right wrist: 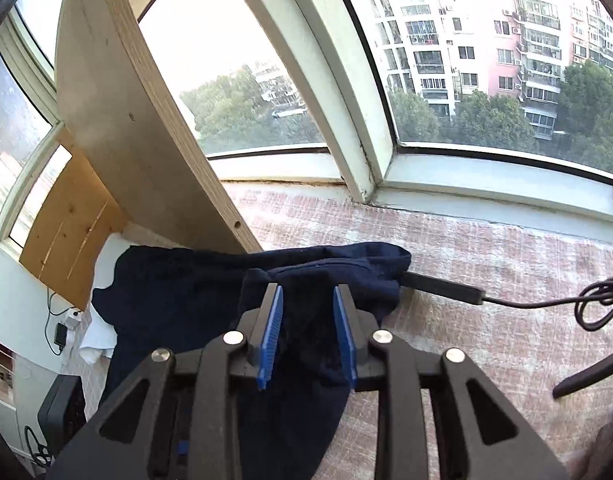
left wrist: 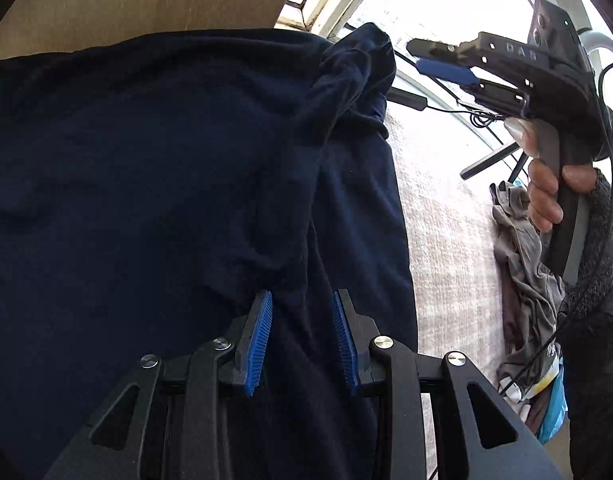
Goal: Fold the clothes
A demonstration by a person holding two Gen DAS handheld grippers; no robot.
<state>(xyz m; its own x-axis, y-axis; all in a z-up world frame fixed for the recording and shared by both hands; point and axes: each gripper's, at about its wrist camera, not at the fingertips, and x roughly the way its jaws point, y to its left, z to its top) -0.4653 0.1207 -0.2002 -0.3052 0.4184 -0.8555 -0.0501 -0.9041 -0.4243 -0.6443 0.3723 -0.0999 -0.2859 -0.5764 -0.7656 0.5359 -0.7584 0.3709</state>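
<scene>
Left tongs (left wrist: 302, 300) open over navy garment (left wrist: 154, 168), spread partly bunched on mat-covered window ledge (right wrist: 486, 280); right tongs (right wrist: 308, 296) likewise open, empty. Fold stage indeterminate; regrasp probably requires locating an edge.

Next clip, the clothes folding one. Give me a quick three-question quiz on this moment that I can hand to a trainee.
1. True or false: the left gripper is clamped shut on the navy garment.
2. Multiple choice: where does the heap of grey clothes lie in the left wrist view? A) under the navy garment B) at the right, beside the hand holding the right gripper C) on the window sill
3. Fill in: a black cable lies on the pale mat, right of the ____.

Key: 1 false, both grippers are open; 2 B; 3 navy garment.
</scene>
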